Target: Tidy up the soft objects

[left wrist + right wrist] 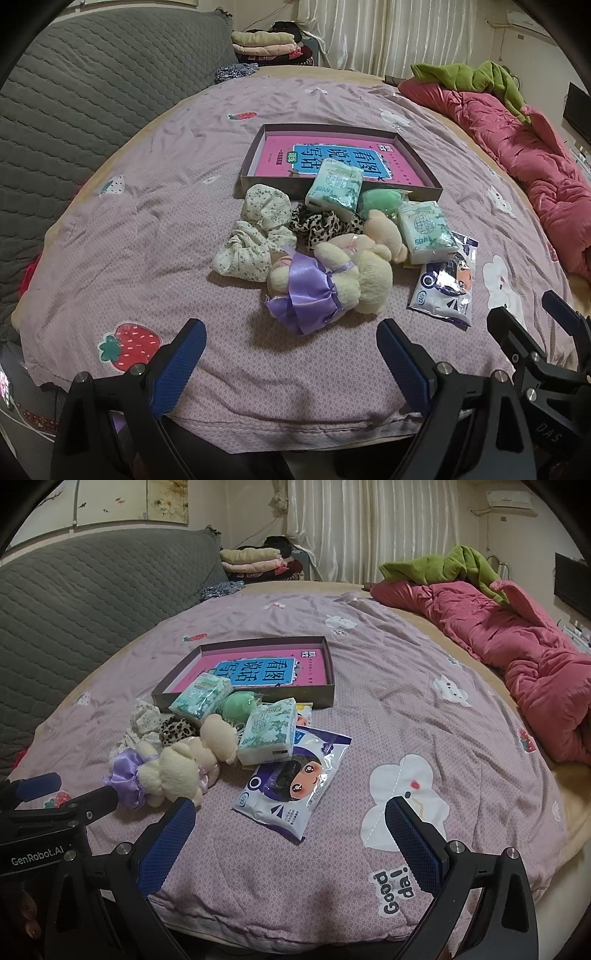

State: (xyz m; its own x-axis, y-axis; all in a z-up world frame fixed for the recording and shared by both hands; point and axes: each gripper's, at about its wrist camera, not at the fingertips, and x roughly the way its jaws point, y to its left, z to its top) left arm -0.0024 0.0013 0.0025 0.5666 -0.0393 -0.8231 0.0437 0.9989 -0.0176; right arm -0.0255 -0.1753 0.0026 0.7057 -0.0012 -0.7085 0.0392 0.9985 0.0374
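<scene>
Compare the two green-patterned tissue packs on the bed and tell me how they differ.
The far tissue pack leans tilted against the box's front wall, while the near tissue pack lies clear of the box, partly on the flat wipes packet. The far tissue pack touches the leopard scrunchie; the near tissue pack lies beside the plush toy's head. Both share the same white-and-green floral wrapper and soft block shape, and neither is gripped.

A book (334, 160) lies in the tray (424, 173); plush toys (332, 280) before it.
</scene>
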